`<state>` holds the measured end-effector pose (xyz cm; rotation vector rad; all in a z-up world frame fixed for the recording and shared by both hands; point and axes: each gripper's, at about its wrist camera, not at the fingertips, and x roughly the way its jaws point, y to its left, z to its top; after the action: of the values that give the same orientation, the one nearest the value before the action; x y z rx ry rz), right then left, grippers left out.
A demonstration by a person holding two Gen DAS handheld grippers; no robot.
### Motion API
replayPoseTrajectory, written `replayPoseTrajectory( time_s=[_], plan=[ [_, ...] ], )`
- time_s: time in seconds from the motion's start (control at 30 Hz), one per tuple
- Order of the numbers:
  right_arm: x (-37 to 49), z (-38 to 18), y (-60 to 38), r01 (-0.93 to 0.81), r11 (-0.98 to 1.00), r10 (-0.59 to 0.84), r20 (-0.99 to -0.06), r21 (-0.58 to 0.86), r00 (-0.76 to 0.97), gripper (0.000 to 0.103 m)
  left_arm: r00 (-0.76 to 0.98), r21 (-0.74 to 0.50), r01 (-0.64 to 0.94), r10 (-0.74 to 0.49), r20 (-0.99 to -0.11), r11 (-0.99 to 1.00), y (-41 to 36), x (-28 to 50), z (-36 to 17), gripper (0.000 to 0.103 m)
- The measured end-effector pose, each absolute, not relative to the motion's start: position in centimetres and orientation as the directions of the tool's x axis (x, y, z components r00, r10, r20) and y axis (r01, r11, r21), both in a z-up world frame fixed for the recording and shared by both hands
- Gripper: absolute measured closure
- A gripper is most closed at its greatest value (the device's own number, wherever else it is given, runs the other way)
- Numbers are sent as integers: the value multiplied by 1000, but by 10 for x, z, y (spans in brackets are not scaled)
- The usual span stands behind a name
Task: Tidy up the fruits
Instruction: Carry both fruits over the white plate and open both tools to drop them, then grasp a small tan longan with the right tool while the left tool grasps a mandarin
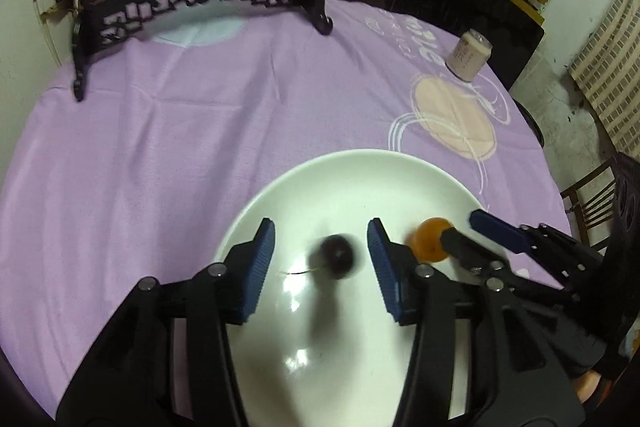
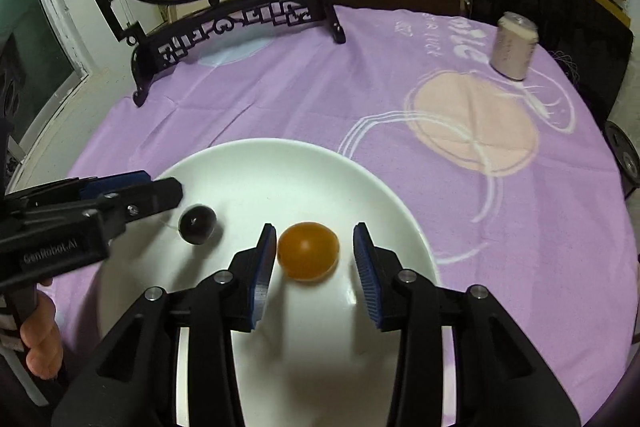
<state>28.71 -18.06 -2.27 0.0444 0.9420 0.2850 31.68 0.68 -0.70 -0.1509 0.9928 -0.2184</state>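
- On the white plate (image 2: 384, 195), toward its left, the dark fruit (image 1: 337, 255) lies blurred between the left gripper (image 1: 321, 241)'s spread fingers; it may roll off.
- Rightward, the right gripper (image 2: 315, 241), also spread, flanks the orange fruit (image 2: 308, 251); a careless squeeze could push it sideways.
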Motion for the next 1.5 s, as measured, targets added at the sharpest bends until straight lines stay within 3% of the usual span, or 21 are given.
replayPoseTrajectory(
  time_s=[0.1, 0.17, 0.23, 0.27, 0.4, 0.77, 0.93, 1.0, 1.07, 1.13, 1.5],
  plan=[
    [252, 9, -187, -229, 962, 261, -761, 151, 594, 46, 568, -230, 138, -267, -778, 963, 15, 282, 17, 53],
    [217, 24, -191, -250, 956, 278, -737, 152, 616, 46, 623, -190, 158, -247, -742, 969, 21, 239, 32, 50],
    [174, 27, -194, -285, 941, 326, -726, 184, 606, 44, 657, -176, 163, -240, -715, 971, 27, 204, 36, 34],
    [154, 24, -196, -295, 934, 347, -721, 204, 599, 41, 680, -164, 156, -227, -697, 974, 31, 177, 34, 33],
    [88, 3, -204, -263, 943, 327, -725, 205, 606, 40, 713, -149, 122, -191, -675, 981, 47, 115, 14, 33],
    [16, -31, -223, -148, 978, 208, -800, 150, 563, 40, 667, -168, 143, -221, -711, 975, 67, 34, -19, 32],
    [-1, -46, -219, -144, 989, 105, -805, 25, 584, 40, 634, -151, 208, -251, -731, 966, 49, 13, -30, 28],
    [-5, -51, -213, -171, 985, 118, -803, 21, 585, 44, 614, -144, 227, -256, -747, 963, 42, 9, -36, 28],
    [-2, -58, -211, -203, 978, 165, -811, 58, 561, 64, 596, -150, 238, -266, -758, 960, 38, 6, -40, 28],
    [6, -70, -205, -220, 974, 173, -821, 59, 544, 71, 585, -157, 246, -275, -763, 957, 35, 3, -43, 28],
    [41, -75, -202, -220, 973, 185, -797, 67, 575, 74, 544, -161, 251, -277, -792, 954, 19, 1, -51, 28]
  ],
)
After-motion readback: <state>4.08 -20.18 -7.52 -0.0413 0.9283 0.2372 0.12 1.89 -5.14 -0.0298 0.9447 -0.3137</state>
